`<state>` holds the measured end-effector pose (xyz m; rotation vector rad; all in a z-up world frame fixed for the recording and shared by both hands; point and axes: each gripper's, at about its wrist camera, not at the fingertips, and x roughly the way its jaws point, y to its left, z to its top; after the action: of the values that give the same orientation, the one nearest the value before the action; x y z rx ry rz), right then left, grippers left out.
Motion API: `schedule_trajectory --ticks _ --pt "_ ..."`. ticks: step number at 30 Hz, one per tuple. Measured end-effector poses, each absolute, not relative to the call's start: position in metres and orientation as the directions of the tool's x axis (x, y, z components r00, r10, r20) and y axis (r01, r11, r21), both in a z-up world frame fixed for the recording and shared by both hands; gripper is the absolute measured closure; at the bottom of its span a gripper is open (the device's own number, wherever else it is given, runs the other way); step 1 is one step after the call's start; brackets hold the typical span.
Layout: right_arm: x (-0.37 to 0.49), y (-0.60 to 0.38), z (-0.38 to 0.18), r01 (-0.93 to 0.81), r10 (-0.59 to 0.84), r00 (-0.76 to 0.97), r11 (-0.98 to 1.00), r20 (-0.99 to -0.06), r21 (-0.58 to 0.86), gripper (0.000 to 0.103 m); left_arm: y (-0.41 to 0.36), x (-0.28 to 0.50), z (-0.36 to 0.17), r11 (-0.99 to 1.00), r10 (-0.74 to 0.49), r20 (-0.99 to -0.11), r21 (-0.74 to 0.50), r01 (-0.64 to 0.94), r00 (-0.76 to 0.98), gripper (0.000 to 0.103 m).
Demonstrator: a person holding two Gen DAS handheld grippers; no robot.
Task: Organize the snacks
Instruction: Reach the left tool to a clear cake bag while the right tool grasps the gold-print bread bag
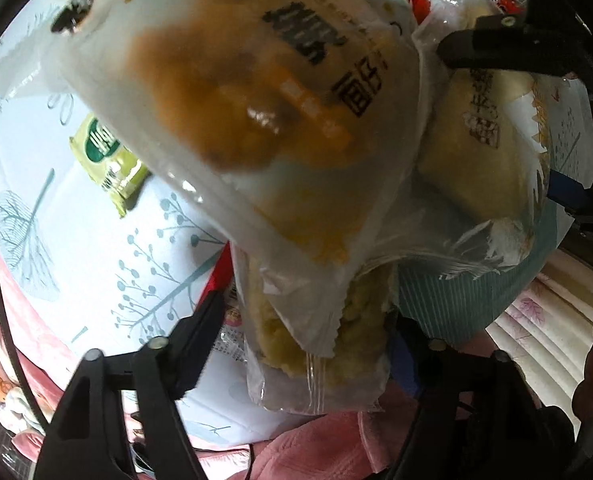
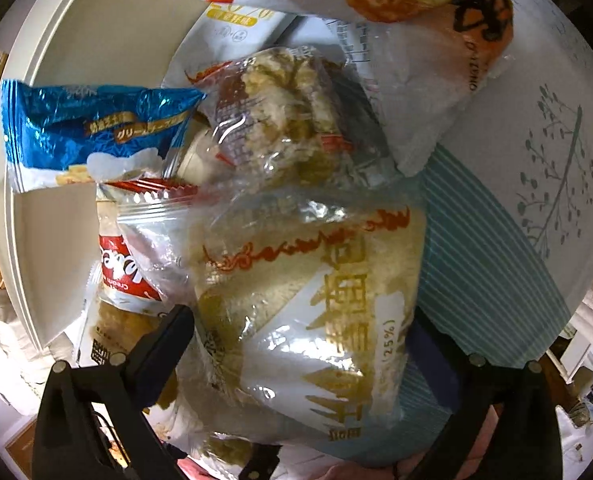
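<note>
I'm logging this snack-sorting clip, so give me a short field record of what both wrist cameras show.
surface: tablecloth with a leaf print
left gripper: a clear crumbly-cake packet lies between its fingers; grip unclear
right gripper: open over a bread packet with gold lettering
pile: blue foil packet, red-and-white packet
apart from pile: green packet, alone on the cloth
</note>
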<state>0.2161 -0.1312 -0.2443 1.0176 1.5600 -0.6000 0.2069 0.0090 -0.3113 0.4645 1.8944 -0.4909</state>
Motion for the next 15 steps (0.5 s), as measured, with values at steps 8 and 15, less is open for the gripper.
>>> schedule_trajectory --ticks 8,15 --pt "0.220 -0.118 -0.246 0.838 0.280 -0.019 0.528 -0.960 0.137 0.009 0.008 0.207 -0.300 0.843 0.092 -0.942 -0.098 0.528 -0.322 0.050" --pt "0.201 -0.107 -0.246 0.857 0.327 0.004 0.485 -0.945 0.171 0.011 0.023 0.199 -0.278 0.855 0.069 -0.961 -0.081 0.512 -0.267 0.050"
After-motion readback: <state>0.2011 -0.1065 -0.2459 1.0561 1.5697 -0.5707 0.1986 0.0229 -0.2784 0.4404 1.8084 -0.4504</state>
